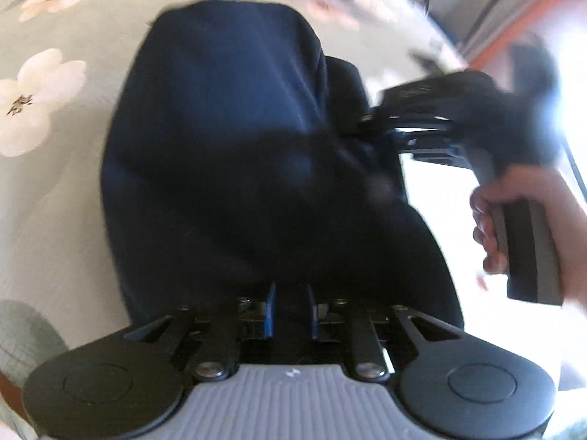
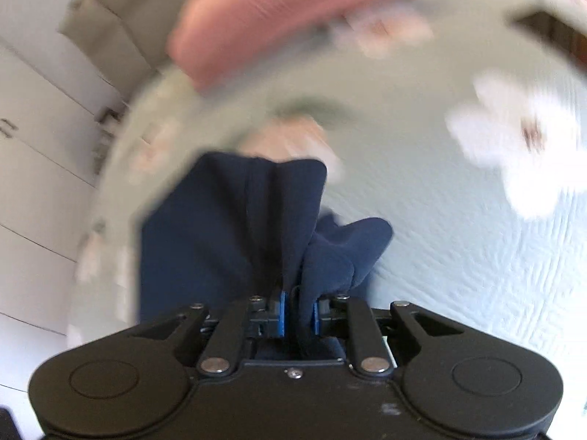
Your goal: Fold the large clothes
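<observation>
Left tongs: 2 blue pads nearly closed, pinching the navy garment, soft matte knit. Right tongs likewise clamp a bunched fold of it. Garment drapes from both onto the pale green floral bedsheet, textured weave. Right hand wraps the handle. Pink folded cloth beyond, blurred.

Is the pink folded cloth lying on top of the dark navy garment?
No, the pink folded cloth lies apart on the floral bedsheet, beyond the dark navy garment.
</observation>
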Demonstrator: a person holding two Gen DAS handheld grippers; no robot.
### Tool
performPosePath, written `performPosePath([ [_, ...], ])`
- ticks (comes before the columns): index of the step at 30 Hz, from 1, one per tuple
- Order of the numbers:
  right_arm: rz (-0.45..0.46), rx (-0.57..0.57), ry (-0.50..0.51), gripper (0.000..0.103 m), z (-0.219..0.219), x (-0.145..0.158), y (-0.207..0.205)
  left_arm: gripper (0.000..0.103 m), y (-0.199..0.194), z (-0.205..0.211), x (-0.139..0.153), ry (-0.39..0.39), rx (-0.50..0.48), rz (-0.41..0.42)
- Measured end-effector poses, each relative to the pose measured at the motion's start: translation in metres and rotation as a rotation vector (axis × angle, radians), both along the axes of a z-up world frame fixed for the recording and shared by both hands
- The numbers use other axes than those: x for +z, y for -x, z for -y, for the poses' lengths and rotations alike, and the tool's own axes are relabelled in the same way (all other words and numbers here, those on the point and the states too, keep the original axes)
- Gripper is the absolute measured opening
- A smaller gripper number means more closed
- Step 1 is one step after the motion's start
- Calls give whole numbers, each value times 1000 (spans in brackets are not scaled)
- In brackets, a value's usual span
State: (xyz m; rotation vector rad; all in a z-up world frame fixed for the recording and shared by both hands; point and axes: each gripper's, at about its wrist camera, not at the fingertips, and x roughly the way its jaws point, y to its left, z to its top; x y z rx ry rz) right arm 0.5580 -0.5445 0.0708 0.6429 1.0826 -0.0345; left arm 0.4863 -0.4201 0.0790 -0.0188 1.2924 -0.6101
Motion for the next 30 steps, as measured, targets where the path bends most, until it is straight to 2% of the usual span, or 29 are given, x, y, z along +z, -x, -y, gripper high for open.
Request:
performPosePath([
  [1, -54, -6, -46, 32, 7, -25, -3, 20, 2, 5, -6, -8, -1, -7],
  [2, -105, -44, -61, 49, 13, -43, -5, 20, 2, 7, -8, -4, 10, -19],
  [3, -126, -85, -70, 72, 20, -48, -2, 20, 2, 8, -7, -8, 21, -27],
  [4, -128, -117, -65, 74, 25, -44, 2, 20, 0, 7, -3, -13, 21, -30],
  [6, -72, -92, -26, 75, 21, -20, 10, 24, 0, 4, 10, -23, 3, -27],
  [8, -3, -17, 26, 82, 7, 13, 20, 35, 2, -2, 27, -24, -41, -11],
  [10, -3, 86, 48, 86, -15, 31, 34, 38, 7, -8, 35, -44, -51, -6],
  [12, -63, 183, 72, 86, -40, 22, 41, 38, 10, -9, 33, -52, -64, -9],
  [14, -239, 254, 119, 87, -63, -19, 58, 37, 7, -11, 27, -57, -75, -29],
  [16, -331, 211, 58, 95, -68, -57, 84, 31, -1, -17, 25, -38, -72, -91],
  [17, -328, 165, 29, 95, -68, -64, 94, 31, -6, -20, 33, -22, -64, -104],
  [18, -307, 162, 39, 95, -69, -61, 96, 36, -11, -20, 42, -17, -63, -97],
  [20, -301, 186, 89, 95, -71, -50, 93, 48, -21, -21, 71, -24, -76, 15],
  [22, -294, 209, 127, 95, -74, -36, 86, 82, -42, -16, 99, -77, -83, 189],
  [23, -289, 208, 141, 94, -75, -26, 83, 86, -57, -12, 105, -143, -75, 277],
  [24, -269, 195, 159, 94, -74, -12, 78, 82, -72, -9, 106, -184, -64, 315],
  [26, -176, 157, 193, 95, -67, 23, 66, 72, -109, -8, 97, -217, -47, 284],
  [28, -69, 112, 226, 96, -62, 55, 43, 69, -137, -6, 80, -214, -55, 217],
  [30, 2, 81, 226, 97, -59, 65, 16, 71, -154, -1, 62, -263, -44, 217],
])
